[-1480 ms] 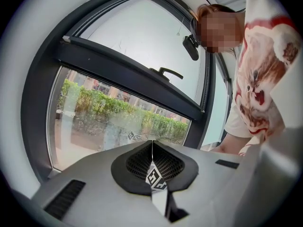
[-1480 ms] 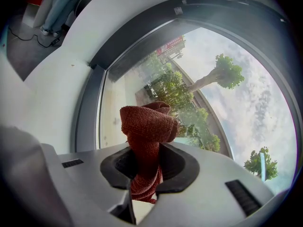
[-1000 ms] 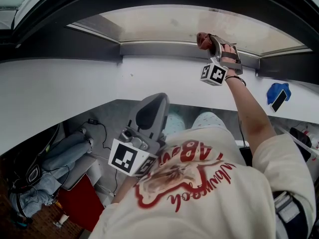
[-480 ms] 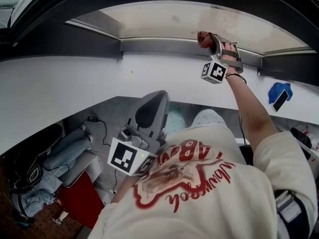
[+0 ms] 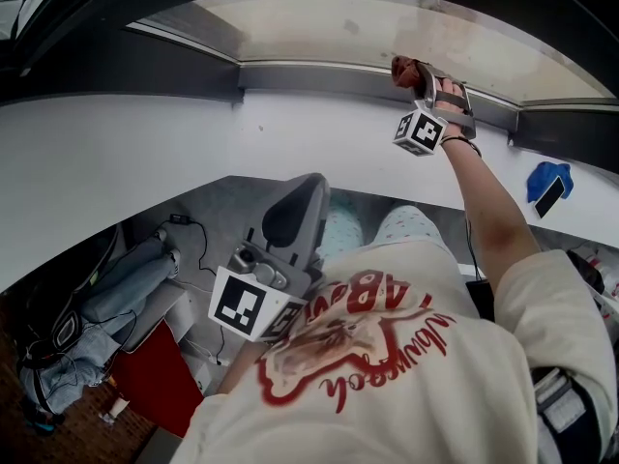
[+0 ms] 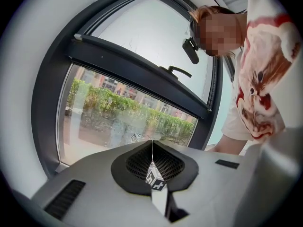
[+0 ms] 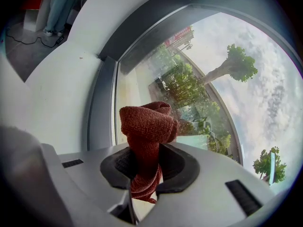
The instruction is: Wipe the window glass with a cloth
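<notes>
Head view shows your left gripper (image 5: 300, 201) low by your chest, its jaws pressed together with nothing between them. Your right gripper (image 5: 430, 83) is up at the lower edge of the window glass (image 5: 338, 27), jaws clamped on the bunched red cloth (image 5: 403, 72) beside the frame's bottom rail (image 5: 319, 77).

I'm in a lived-in indoor room: a dark-framed window (image 5: 319, 22) over a white sill (image 5: 145, 162), with clothes (image 5: 106, 307) and cables (image 5: 193, 245) on the grey floor (image 5: 232, 211).
</notes>
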{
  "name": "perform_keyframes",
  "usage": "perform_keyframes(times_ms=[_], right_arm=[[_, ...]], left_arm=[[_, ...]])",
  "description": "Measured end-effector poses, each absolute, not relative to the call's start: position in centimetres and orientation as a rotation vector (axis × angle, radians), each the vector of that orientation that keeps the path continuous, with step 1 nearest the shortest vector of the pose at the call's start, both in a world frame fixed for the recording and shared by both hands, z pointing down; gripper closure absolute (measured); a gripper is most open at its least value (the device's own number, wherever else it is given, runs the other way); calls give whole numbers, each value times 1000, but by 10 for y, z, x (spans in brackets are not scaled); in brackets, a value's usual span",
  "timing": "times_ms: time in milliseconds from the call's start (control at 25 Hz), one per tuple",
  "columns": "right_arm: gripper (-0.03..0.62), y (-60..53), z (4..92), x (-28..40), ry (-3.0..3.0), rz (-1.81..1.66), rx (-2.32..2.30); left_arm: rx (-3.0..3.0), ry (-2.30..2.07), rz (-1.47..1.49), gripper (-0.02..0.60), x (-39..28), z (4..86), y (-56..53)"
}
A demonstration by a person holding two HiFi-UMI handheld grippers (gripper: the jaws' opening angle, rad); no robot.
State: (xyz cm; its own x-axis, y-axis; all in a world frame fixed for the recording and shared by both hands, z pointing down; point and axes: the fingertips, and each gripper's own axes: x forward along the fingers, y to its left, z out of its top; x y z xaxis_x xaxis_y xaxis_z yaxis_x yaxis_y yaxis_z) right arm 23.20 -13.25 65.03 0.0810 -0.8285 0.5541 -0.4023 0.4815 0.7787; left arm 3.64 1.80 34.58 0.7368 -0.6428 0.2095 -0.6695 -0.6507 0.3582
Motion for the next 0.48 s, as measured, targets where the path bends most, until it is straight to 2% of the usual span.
perform_keyframes(times_ms=[480], right_arm=[[513,-132,663,230,-1538,-463,1082]], left_arm=[[2510,-1029,102,560,33,352,21]])
